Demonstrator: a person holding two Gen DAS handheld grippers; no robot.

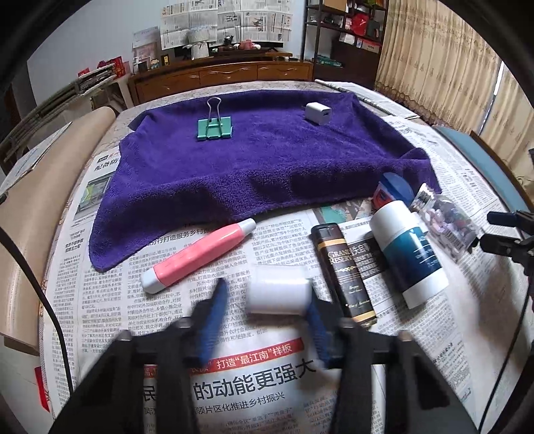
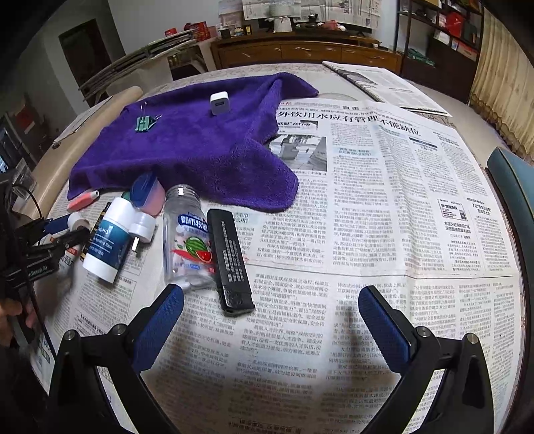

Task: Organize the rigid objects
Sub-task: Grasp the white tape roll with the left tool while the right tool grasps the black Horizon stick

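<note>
Pale grey-white wall (image 1: 100, 36) at rear, partly covered with taped newspaper sheets (image 1: 227, 20). Long wooden sideboard (image 1: 220, 75) against wall, carrying framed pictures, red boxes and a tea set (image 1: 243, 45). Dark open shelving unit (image 1: 347, 33) to right of sideboard, stocked with boxes. Beige patterned curtains (image 1: 444, 80) along right side, daylight showing at one gap. Stacked folding chairs (image 2: 140, 63) at left. Dark doorway (image 2: 90, 56) in left wall. Newspaper-covered tabletop (image 2: 383, 187) in foreground.
</note>
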